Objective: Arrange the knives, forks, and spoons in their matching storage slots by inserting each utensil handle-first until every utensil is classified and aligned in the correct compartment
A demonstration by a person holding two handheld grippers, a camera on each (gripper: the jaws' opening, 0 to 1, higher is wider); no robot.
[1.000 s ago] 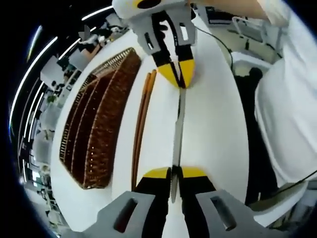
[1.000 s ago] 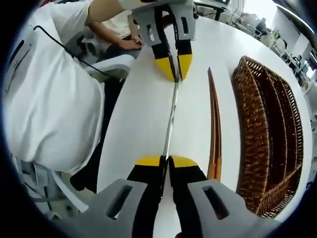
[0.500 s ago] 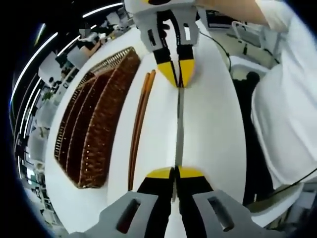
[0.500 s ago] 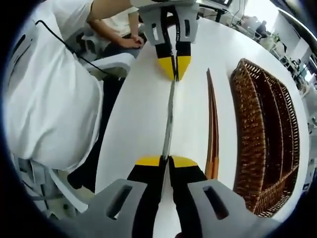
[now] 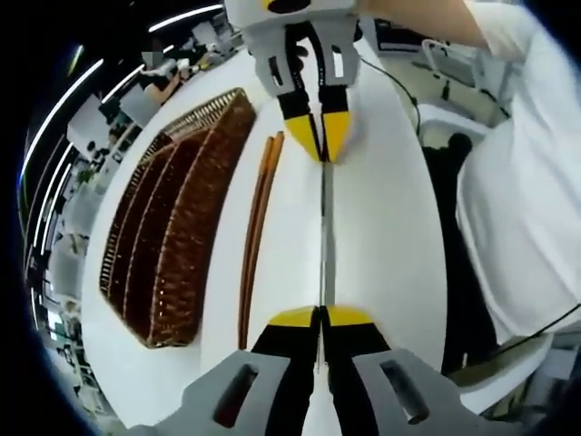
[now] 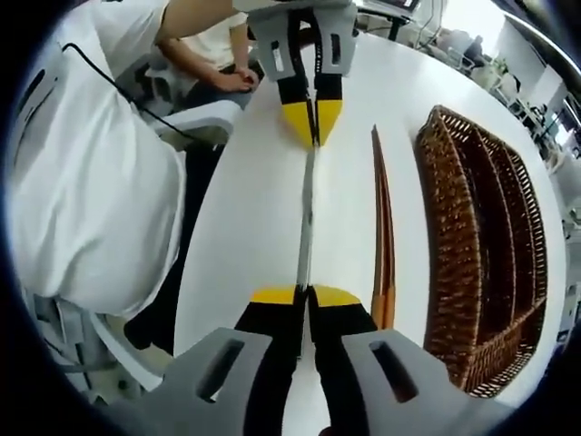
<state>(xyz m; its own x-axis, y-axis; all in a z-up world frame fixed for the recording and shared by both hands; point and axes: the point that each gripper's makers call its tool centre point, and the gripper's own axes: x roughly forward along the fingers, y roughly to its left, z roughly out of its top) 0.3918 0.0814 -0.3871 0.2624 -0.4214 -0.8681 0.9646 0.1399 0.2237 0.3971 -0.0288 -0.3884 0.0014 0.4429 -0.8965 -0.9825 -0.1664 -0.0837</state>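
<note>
No legible txt anywhere.

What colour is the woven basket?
Dark brown wicker basket, clearest in the right gripper view.

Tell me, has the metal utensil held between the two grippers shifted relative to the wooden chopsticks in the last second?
No. The metal utensil lies parallel beside the chopsticks as before; only the cameras moved.

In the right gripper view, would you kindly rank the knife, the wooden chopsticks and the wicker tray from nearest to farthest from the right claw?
1. Knife, gripped between the right claw.
2. Wooden chopsticks, just right of it.
3. Wicker tray, farther right.
</note>
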